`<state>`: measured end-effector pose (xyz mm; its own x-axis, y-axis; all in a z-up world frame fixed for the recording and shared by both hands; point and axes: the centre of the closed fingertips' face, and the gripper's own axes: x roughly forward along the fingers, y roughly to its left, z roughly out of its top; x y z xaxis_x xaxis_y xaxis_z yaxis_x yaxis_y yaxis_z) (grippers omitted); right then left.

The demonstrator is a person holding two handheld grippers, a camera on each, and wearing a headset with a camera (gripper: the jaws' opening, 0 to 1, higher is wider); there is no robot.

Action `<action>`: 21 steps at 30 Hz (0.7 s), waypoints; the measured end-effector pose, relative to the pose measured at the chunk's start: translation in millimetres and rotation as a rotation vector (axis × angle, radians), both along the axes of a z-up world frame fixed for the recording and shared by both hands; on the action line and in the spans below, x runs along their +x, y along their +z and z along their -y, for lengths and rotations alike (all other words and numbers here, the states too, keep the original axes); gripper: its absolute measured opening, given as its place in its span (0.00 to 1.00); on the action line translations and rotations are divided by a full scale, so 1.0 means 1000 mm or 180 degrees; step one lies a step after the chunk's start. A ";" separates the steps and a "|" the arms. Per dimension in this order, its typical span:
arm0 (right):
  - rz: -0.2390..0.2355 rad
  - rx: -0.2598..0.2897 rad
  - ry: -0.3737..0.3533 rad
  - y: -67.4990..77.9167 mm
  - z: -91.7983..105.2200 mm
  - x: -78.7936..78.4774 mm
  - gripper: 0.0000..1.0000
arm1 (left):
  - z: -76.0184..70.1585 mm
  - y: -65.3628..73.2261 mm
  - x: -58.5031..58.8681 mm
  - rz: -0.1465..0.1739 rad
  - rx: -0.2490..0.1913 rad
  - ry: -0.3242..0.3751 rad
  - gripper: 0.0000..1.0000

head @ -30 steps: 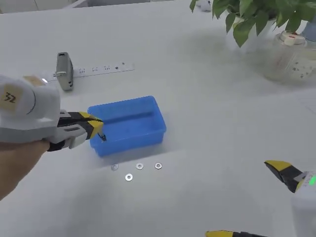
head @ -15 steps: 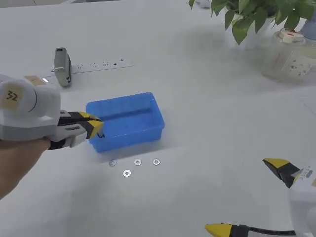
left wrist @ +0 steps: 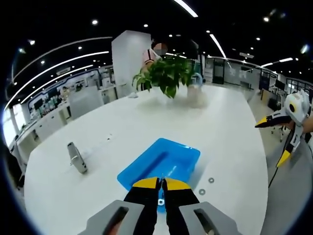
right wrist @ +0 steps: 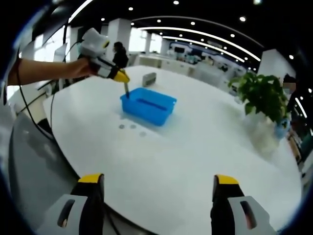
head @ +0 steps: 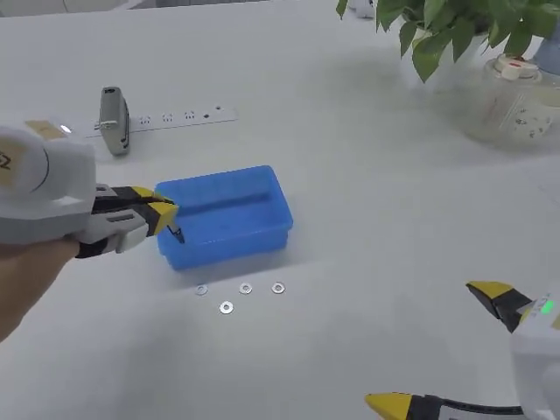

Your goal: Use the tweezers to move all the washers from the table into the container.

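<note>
My left gripper [head: 166, 213] is shut on dark tweezers [head: 176, 233], whose tip hangs at the left front corner of the blue container [head: 232, 247]. In the left gripper view the yellow jaws [left wrist: 162, 183] are closed just short of the container [left wrist: 193, 149]. Several washers [head: 246, 288] lie in a loose row on the white table in front of it. My right gripper [head: 429, 346] is open at the bottom right, far from the washers. Its own view has the open right gripper [right wrist: 157, 179] low down, the container [right wrist: 146, 113], the left gripper [right wrist: 120, 77] and the tweezers [right wrist: 126, 90] ahead.
A power strip [head: 166, 121] and a grey upright device [head: 112, 121] lie behind the container. A potted plant [head: 455, 26] and a clear jar [head: 516, 96] stand at the back right. The right gripper [left wrist: 270, 143] appears at the right in the left gripper view.
My left gripper with the tweezers has drawn slightly back to the left and up. The right gripper's lower jaw has come into the head view.
</note>
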<state>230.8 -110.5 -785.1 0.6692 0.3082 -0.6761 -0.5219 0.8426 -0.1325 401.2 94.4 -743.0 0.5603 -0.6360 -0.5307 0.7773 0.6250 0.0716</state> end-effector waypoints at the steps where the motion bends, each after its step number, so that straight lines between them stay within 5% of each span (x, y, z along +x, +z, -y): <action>1: 0.0004 -0.0006 -0.0003 0.000 0.000 0.000 0.90 | 0.000 0.003 -0.001 0.0020 -0.0005 0.0002 0.00; 11: 0.0035 0.0026 -0.0028 0.003 0.000 0.001 0.90 | 0.006 0.033 -0.017 0.0119 -0.0178 -0.0003 0.00; 21: 0.0061 0.0040 -0.0040 0.004 0.001 0.001 0.91 | 0.017 0.037 -0.043 0.0037 -0.0266 -0.0054 0.00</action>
<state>232.1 -111.4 -781.0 0.6859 0.3081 -0.6593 -0.5087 0.8508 -0.1316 358.3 77.8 -706.4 0.5549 -0.6873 -0.4688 0.7873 0.6159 0.0289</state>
